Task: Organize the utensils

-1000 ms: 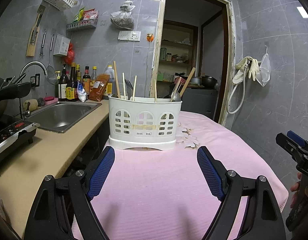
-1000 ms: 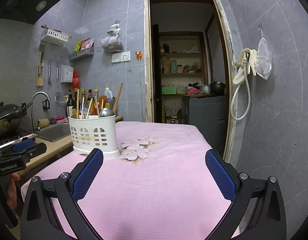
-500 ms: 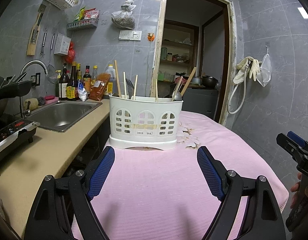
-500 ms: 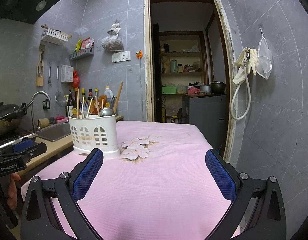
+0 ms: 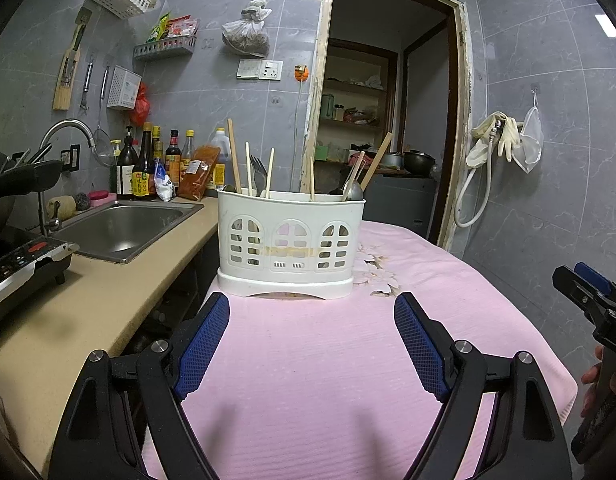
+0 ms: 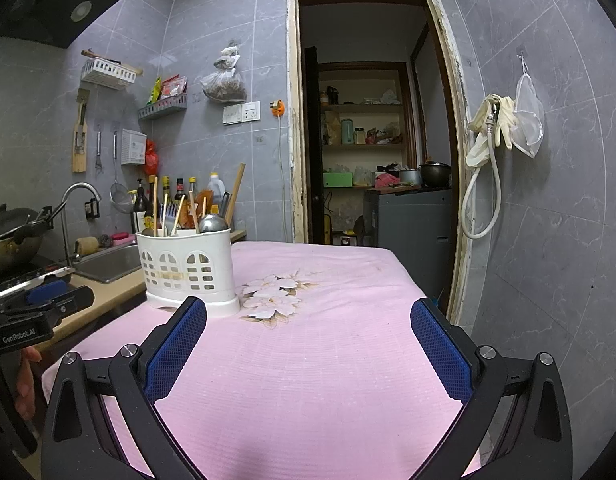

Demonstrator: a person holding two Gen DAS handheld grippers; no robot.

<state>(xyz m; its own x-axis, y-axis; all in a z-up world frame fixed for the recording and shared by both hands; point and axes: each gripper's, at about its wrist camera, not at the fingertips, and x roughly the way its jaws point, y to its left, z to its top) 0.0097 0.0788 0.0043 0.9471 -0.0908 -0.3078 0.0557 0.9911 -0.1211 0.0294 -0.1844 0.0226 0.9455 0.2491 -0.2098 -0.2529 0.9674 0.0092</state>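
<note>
A white plastic utensil holder (image 5: 290, 246) stands upright on the pink tablecloth (image 5: 327, 360). It holds wooden chopsticks (image 5: 234, 156), a fork (image 5: 259, 170) and a metal ladle (image 5: 353, 192). My left gripper (image 5: 311, 320) is open and empty, just in front of the holder. My right gripper (image 6: 308, 328) is open and empty over the cloth, with the holder (image 6: 186, 270) ahead to its left. Each gripper shows at the edge of the other's view.
A beige counter (image 5: 68, 320) with a steel sink (image 5: 120, 228), a stove (image 5: 16, 268) and sauce bottles (image 5: 144, 168) runs along the left. A wok (image 6: 12, 240) sits on the stove. An open doorway (image 6: 367, 140) lies behind the table. The table edge drops off at right.
The left gripper has drifted slightly, so the holder sits a touch lower and nearer in its view. The right gripper has barely moved. Both stay open.
</note>
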